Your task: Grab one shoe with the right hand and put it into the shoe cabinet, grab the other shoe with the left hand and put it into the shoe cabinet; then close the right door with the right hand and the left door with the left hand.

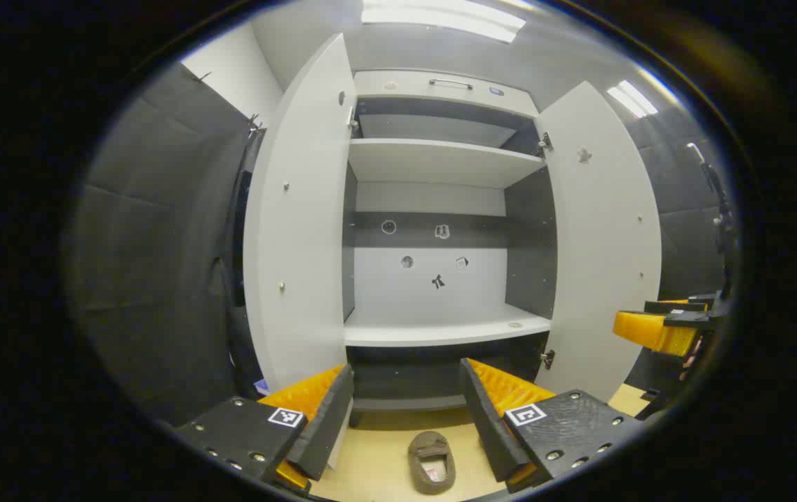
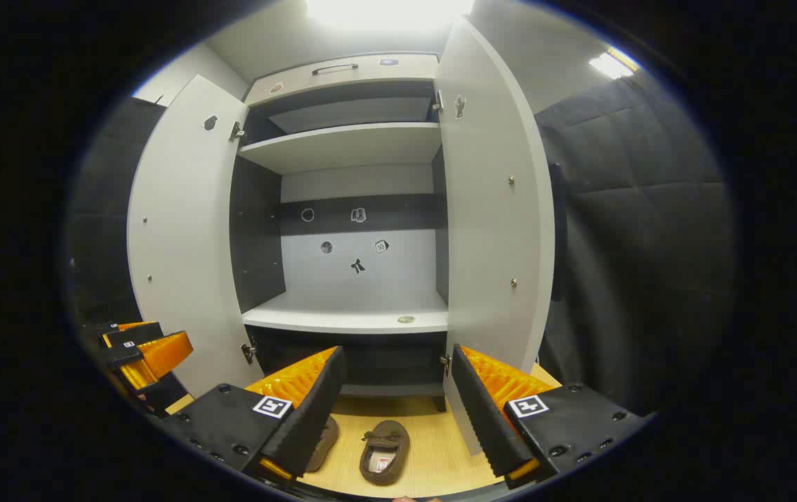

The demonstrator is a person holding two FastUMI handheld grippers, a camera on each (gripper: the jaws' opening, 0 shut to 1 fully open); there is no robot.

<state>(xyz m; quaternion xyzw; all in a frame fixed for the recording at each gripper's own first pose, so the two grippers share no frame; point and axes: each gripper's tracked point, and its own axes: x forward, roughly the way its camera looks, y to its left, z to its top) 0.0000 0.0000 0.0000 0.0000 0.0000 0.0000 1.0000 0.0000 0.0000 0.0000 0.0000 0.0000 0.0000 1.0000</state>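
A: Nearest first: where do the fingers stand?

B: In the left gripper view the left gripper has its fingers spread apart, holding nothing. One brown shoe lies on the wooden floor below and between them, untouched.

A: And the other side?

B: In the right gripper view the right gripper is also spread wide and empty. A shoe lies on the floor between its fingers; the second shoe peeks out just behind the left finger.

A: Farther off?

B: The shoe cabinet stands beyond, left door and right door both swung open, shelves bare.
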